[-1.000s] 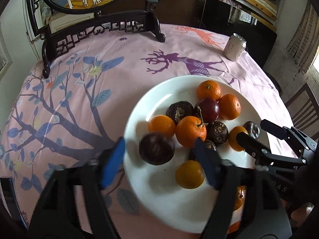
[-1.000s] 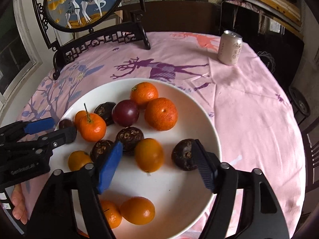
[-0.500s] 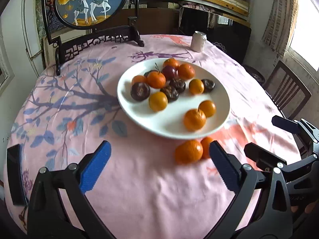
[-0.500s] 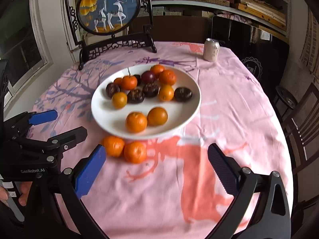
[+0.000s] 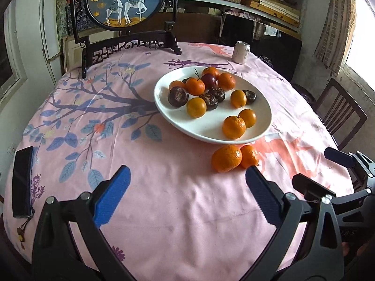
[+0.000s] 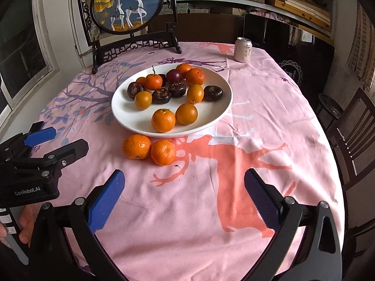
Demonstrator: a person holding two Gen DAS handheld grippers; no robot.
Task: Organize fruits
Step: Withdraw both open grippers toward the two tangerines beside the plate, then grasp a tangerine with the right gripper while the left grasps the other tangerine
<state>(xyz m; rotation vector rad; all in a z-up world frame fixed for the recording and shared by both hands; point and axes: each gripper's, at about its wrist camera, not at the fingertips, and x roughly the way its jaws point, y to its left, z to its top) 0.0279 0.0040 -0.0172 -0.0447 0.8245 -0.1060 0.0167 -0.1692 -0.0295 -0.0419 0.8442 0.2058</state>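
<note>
A white plate (image 5: pixel 211 127) (image 6: pixel 131 114) sits mid-table and holds several oranges, several wrinkled dark fruits (image 5: pixel 178 96) (image 6: pixel 135 90) and one smooth purple fruit (image 5: pixel 208 80) (image 6: pixel 174 76). Two loose oranges (image 5: pixel 226 159) (image 6: pixel 136 146) lie side by side on the cloth, touching, just in front of the plate's near rim. My left gripper (image 5: pixel 187 175) (image 6: pixel 65 139) hovers open and empty over bare cloth, short of the loose oranges. My right gripper (image 6: pixel 185 178) (image 5: pixel 316 166) is beside it, also open wide with nothing between its fingers.
A drink can (image 5: pixel 240 52) (image 6: pixel 243 49) stands at the far right of the pink tablecloth. A round deer picture on a dark stand (image 5: pixel 126 0) is at the back. A black phone (image 5: pixel 22 182) lies at the left edge. Wooden chairs (image 6: pixel 351 128) stand to the right.
Both grippers have drawn back from just over the plate to the near side of the table, and their jaws have spread wider. The fruit on the plate stayed put.
</note>
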